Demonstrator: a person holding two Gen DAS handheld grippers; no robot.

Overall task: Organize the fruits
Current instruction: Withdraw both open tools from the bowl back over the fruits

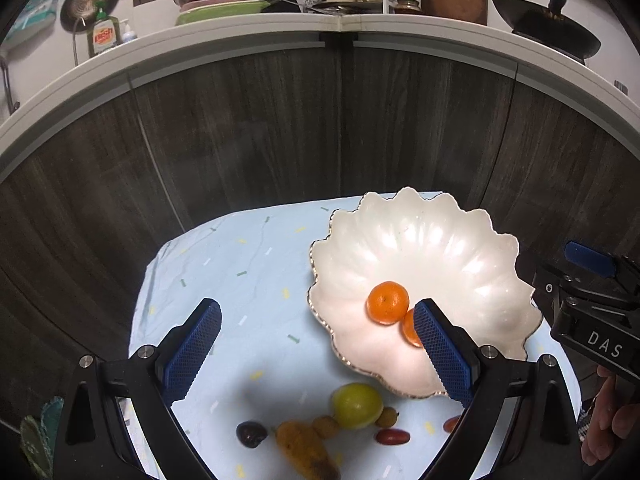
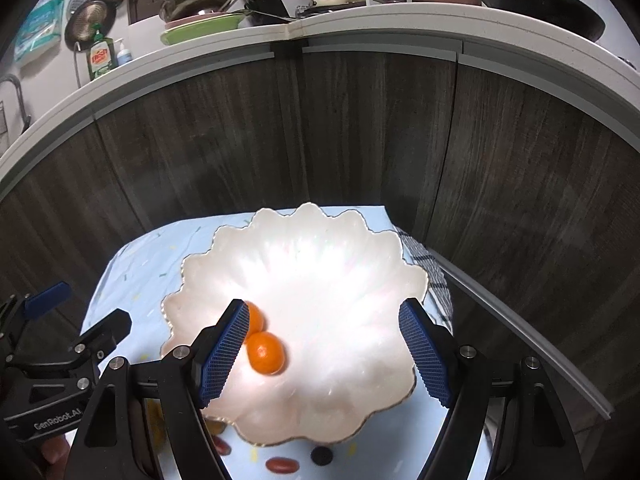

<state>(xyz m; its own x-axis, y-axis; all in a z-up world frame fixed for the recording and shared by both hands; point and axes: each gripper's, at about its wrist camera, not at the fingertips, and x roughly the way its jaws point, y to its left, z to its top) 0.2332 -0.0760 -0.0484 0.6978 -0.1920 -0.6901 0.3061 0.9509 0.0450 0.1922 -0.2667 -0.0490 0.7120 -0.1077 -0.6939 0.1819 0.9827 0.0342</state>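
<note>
Covering table – pale-blue cloth (image 1: 248, 272); dark cabinets (image 1: 248, 132) behind.

My work surface carries a pale blue tablecloth (image 1: 248, 280) with confetti marks. Behind it stand dark wood-grain cabinet doors (image 1: 248, 136) under a white countertop (image 1: 240, 36) — on it a green dish-soap bottle (image 1: 103, 34), stacked plates (image 1: 220, 10), a black wok (image 1: 552, 28).

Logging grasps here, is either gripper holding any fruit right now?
No. The left gripper and right gripper are both open and empty.
</note>
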